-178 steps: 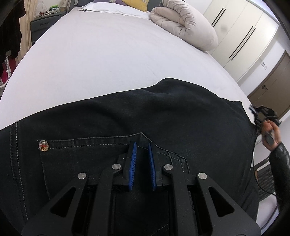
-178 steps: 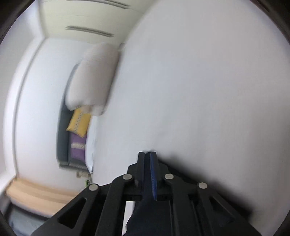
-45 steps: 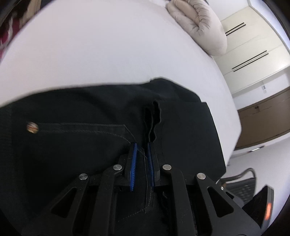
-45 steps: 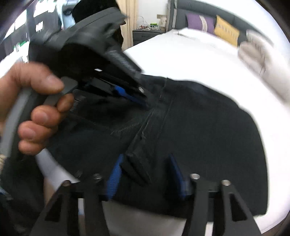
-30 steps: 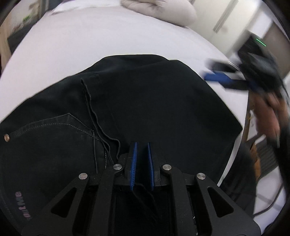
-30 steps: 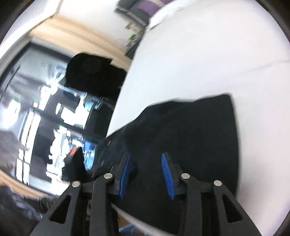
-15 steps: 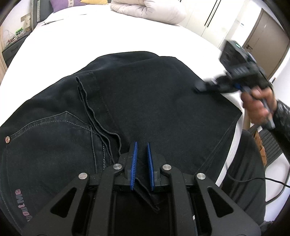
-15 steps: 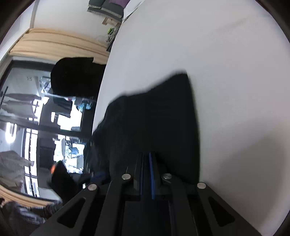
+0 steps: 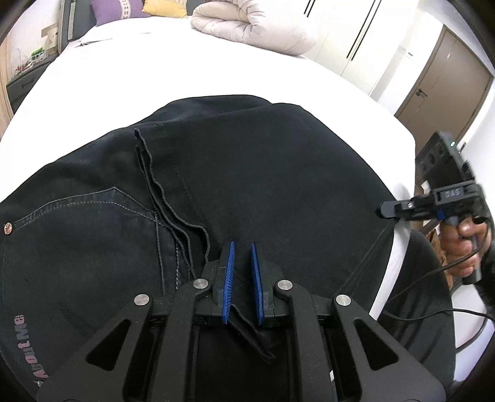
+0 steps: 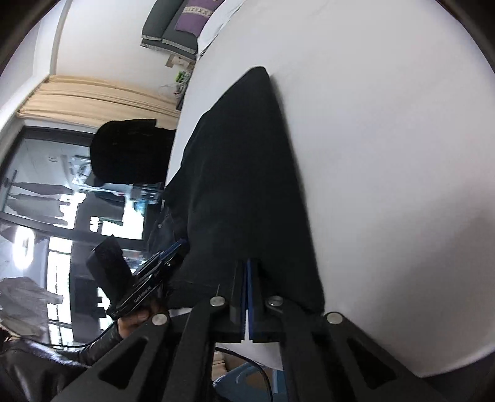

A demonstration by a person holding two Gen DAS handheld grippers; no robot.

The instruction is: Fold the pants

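Note:
Black pants (image 9: 247,173) lie folded on the white bed (image 9: 185,62), back pocket at the left and a stack of hem edges running down the middle. My left gripper (image 9: 243,247) hovers low over the near edge of the pants, its blue pads a small gap apart with nothing between the tips. My right gripper (image 10: 249,263) is shut, its pads pressed together at the pants' edge (image 10: 247,185); whether cloth sits between them is hidden. The right gripper also shows at the bed's right edge in the left wrist view (image 9: 383,211).
A rolled beige duvet (image 9: 253,27) and pillows (image 9: 123,6) lie at the far end of the bed. Wardrobe doors (image 9: 355,37) and a brown door (image 9: 442,71) stand beyond. A window and a dark hanging garment (image 10: 130,154) are on the other side.
The right gripper went from open to shut and moved to the pants' right edge. The left gripper stayed over the near edge; the pants now lie flatter and folded.

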